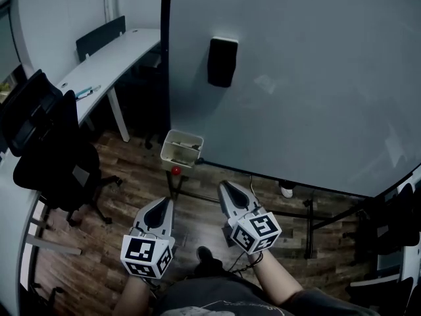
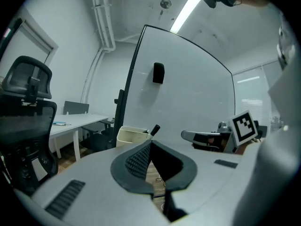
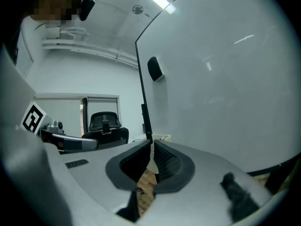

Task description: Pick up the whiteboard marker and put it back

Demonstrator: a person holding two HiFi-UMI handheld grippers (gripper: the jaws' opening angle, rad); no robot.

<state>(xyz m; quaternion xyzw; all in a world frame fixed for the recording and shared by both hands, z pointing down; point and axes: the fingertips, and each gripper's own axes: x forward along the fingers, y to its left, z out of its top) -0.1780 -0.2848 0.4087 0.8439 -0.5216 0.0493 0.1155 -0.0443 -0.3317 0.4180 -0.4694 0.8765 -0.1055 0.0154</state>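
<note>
Head view: both tools hang low over the floor [image 1: 131, 176], short of the board [image 1: 296, 78]. The left tool [image 1: 169, 201] and right tool [image 1: 223, 185] each have their jaws pressed together on nothing. The marker [image 1: 192, 147] stands in the tray [image 1: 172, 155] at the board's lower left corner. Reaching in with the jaws unopened would likely knock the marker aside or jolt the tray, whose walls leave little room.

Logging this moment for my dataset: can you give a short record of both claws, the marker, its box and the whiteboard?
left claw: shut, empty
right claw: shut, empty
marker: standing in the box, not yet picked up
box: pale, by the whiteboard's lower left corner
whiteboard: blank, upright
black block: stuck on the whiteboard
</note>
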